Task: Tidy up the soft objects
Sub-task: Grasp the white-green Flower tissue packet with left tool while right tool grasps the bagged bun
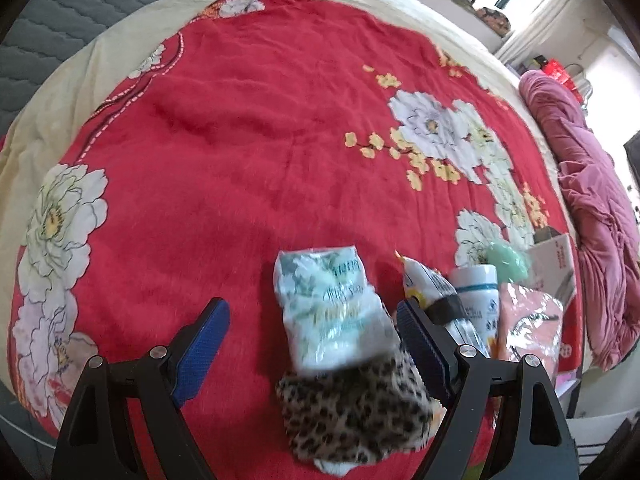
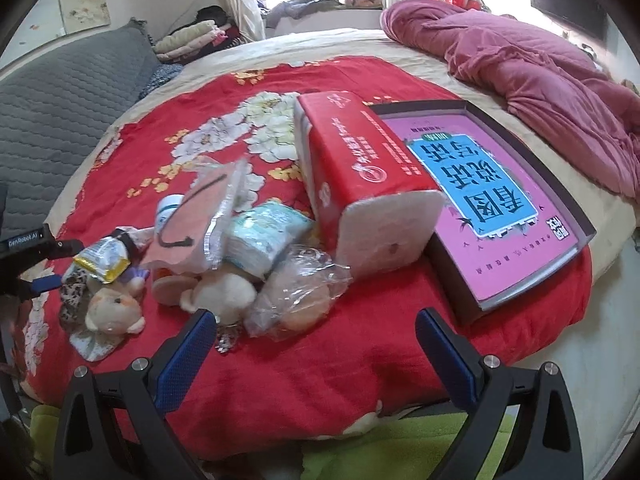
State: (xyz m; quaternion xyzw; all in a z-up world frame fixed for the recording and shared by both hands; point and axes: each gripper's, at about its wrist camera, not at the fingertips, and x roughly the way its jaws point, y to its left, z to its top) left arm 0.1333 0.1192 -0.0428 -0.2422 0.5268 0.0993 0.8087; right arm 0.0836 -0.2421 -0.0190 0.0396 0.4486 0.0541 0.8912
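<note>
A pile of soft things lies on the red flowered blanket (image 1: 240, 140). In the left wrist view my left gripper (image 1: 312, 320) is open, with a tissue pack (image 1: 332, 312) and a leopard-print cloth (image 1: 352, 412) between its fingers, unheld. In the right wrist view my right gripper (image 2: 316, 332) is open and empty, just short of a bagged plush (image 2: 300, 296), a cream plush toy (image 2: 224, 292) and a second tissue pack (image 2: 268, 236). A red tissue block (image 2: 360, 160) stands behind. The left gripper (image 2: 36, 264) shows at the far left.
A pink book in a dark box lid (image 2: 500, 208) lies right of the pile. A white bottle (image 1: 478, 292), a pink packet (image 1: 528, 320) and a snack pouch (image 2: 104, 260) sit among the things. A maroon quilt (image 2: 540, 80) lies far right. A grey headboard (image 2: 60, 112) is at left.
</note>
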